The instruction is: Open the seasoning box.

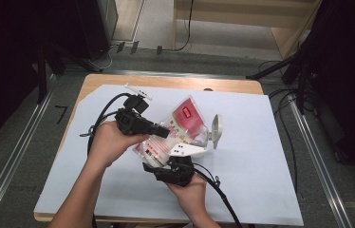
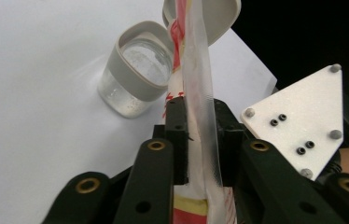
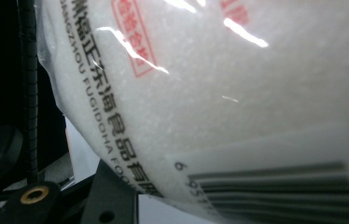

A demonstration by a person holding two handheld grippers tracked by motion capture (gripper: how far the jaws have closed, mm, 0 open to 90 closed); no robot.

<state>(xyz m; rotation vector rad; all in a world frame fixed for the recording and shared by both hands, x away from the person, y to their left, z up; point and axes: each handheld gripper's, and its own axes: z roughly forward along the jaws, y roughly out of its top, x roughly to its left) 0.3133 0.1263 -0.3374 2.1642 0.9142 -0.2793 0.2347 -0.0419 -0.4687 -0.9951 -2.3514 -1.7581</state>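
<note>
Grey carpet and dark stands ring a wooden tabletop (image 1: 242,86) covered by a white sheet (image 1: 242,156). At the sheet's middle, the left claw (image 1: 165,132) is clamped on the flat sealed edge of a clear plastic bag of white granules with red printing (image 1: 185,118); the left gripper view shows the seam (image 2: 200,116) pinched between both black pads. At six o'clock from it, the right claw (image 1: 166,167) sits under the bag's lower end, and the right gripper view looks straight at the bulging bag (image 3: 238,93) and its barcode; whether those jaws press on it I cannot tell. A clear glass jar with a grey rim (image 2: 137,77) stands at three o'clock of the bag, touching or nearly so, its grey flip lid (image 1: 217,129) swung open. To pour well, I judge the bag's mouth should be brought over the jar's opening, with the right claw supporting the weight and the left steering the seam, tilting slowly so granules do not spill onto the sheet.
</note>
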